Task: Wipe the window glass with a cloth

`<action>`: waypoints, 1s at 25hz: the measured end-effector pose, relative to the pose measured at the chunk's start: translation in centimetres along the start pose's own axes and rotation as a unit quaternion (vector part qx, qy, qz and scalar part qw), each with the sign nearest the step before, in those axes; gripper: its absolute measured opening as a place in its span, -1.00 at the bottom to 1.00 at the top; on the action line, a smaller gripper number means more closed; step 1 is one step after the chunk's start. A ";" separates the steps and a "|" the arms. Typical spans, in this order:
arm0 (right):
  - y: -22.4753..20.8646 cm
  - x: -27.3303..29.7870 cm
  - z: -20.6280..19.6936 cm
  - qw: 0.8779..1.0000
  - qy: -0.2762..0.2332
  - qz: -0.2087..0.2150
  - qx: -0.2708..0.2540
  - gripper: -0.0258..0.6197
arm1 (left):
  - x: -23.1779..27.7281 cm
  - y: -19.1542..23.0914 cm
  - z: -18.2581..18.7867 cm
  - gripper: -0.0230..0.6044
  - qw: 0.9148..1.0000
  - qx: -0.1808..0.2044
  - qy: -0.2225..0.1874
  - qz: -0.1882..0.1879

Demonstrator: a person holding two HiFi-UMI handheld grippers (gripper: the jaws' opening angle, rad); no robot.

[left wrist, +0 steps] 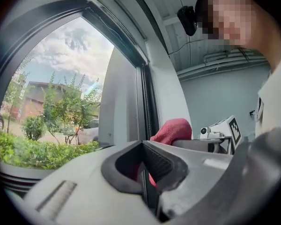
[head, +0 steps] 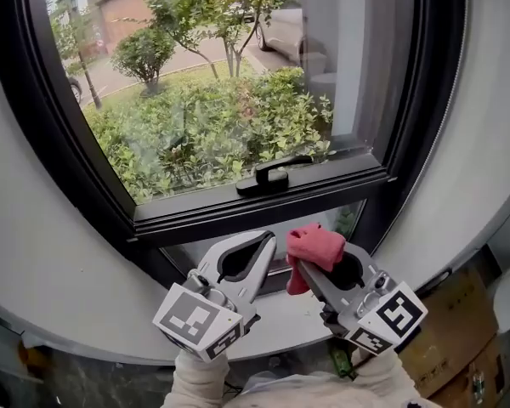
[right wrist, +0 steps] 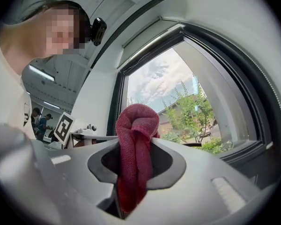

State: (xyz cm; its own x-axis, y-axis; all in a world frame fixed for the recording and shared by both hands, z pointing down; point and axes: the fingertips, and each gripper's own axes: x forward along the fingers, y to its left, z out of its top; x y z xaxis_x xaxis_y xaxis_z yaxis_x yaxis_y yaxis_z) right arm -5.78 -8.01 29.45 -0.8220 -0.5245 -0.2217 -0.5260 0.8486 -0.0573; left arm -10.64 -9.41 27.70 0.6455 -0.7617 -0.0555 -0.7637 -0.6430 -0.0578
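- The step in hand, as I judge it, is the approach: the cloth (head: 316, 246) is gripped but not yet on the glass (head: 195, 100), and no wiping has begun.
- My right gripper (head: 306, 269) is clenched on the cloth. In its own view the red fabric runs down between the closed jaws and bunches up in a wad past the tips.
- My left gripper (head: 266, 241) is closed with nothing in it. The red showing past its jaws is the same cloth, held by the other gripper just beside it.
- Both grippers sit low, over the white sill (head: 272, 317) and below the dark bottom rail (head: 238, 211) of the frame.
- The next move calls for lifting the right gripper up and forward over that rail, then leading with the wad so that fabric, not jaw, meets the pane.
- I would keep the left gripper back; the task gives it no job that I can see.
- The edge to watch is the black handle (head: 272, 177), which juts out from the rail almost directly above the cloth. I would pass to one side of it.
- The right upright (head: 412, 100) of the frame is close on that side, so strokes there will be short.
- There is far more open room toward the left and upward, where the pane is broad and clear of fittings.
- The curved wall (head: 34, 253) around the opening limits how far out my arms can swing.
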 end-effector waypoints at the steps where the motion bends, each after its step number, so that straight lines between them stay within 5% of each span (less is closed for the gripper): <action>1: -0.3 0.6 0.2 1.000 -0.001 -0.002 -0.005 -0.54 | 0.2 0.7 0.3 -0.93 1.000 0.002 -0.005 -0.002; 16: -6.5 6.1 1.3 1.000 -0.004 0.006 -0.020 -0.54 | 5.3 7.3 2.2 -0.93 0.998 0.035 -0.027 0.033; 25: -15.0 11.9 12.9 0.980 -0.031 -0.026 -0.197 -0.54 | 10.3 9.2 2.7 -0.93 0.999 0.037 -0.026 0.028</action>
State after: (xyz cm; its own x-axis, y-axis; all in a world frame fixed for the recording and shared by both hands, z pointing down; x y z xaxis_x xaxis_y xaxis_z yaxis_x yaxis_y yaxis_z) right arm -4.89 -26.09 15.13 -0.7831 -0.5515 -0.2875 -0.6207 0.7217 0.3063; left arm -11.05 -22.94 23.87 0.6027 -0.7900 -0.1126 -0.7972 -0.5901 -0.1275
